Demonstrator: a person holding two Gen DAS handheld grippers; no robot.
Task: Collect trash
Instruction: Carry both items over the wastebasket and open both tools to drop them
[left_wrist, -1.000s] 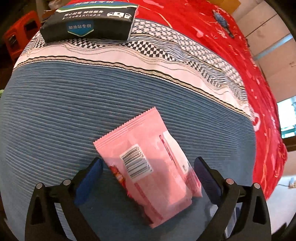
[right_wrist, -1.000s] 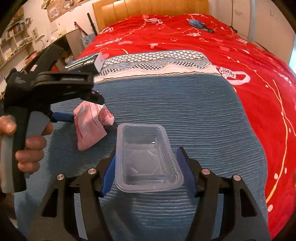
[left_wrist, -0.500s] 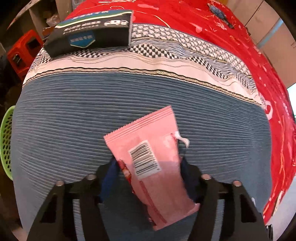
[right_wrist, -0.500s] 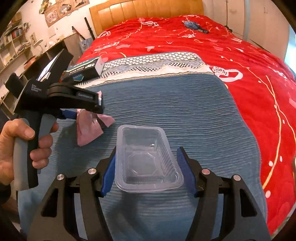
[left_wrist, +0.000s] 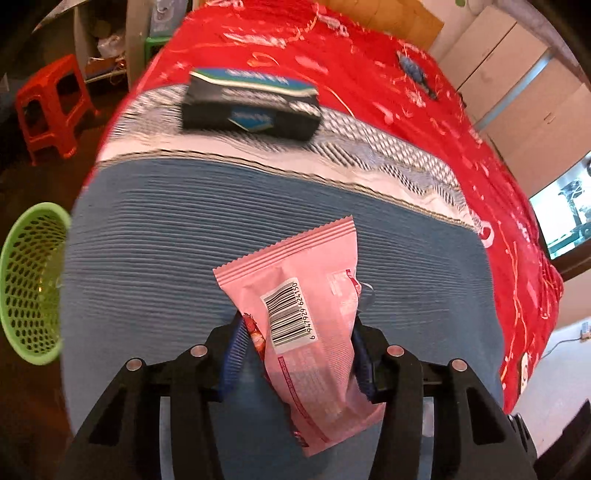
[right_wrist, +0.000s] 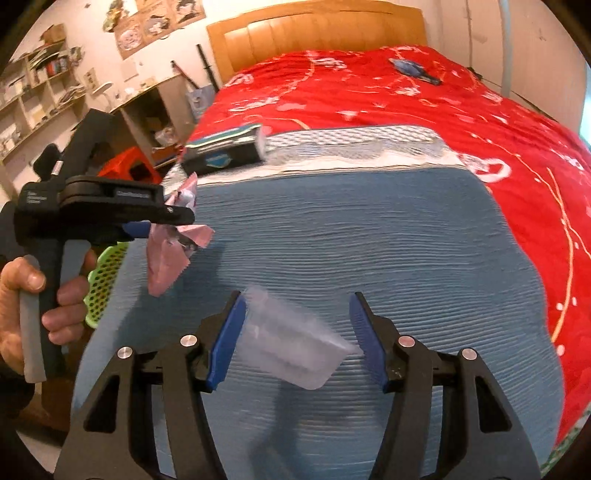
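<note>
My left gripper (left_wrist: 297, 341) is shut on a pink snack wrapper (left_wrist: 306, 314) with a barcode and holds it lifted above the blue blanket (left_wrist: 166, 258). In the right wrist view the left gripper (right_wrist: 155, 225) shows at the left, the crumpled pink wrapper (right_wrist: 173, 254) hanging from it. My right gripper (right_wrist: 297, 339) has its jaws wide apart around a clear plastic tray (right_wrist: 291, 350), which is blurred and tilted; its left edge is at the left finger and its right end stands clear of the right finger.
A green mesh basket (left_wrist: 26, 280) stands on the floor left of the bed, also in the right wrist view (right_wrist: 103, 284). A dark tissue pack (left_wrist: 251, 107) lies on the patterned band. A red stool (left_wrist: 48, 107) stands far left. The red bedspread (right_wrist: 406, 96) covers the far bed.
My left gripper closed on the pink wrapper and lifted it up and back off the blanket. The clear tray between my right fingers tilted and blurred as the right gripper rose.
</note>
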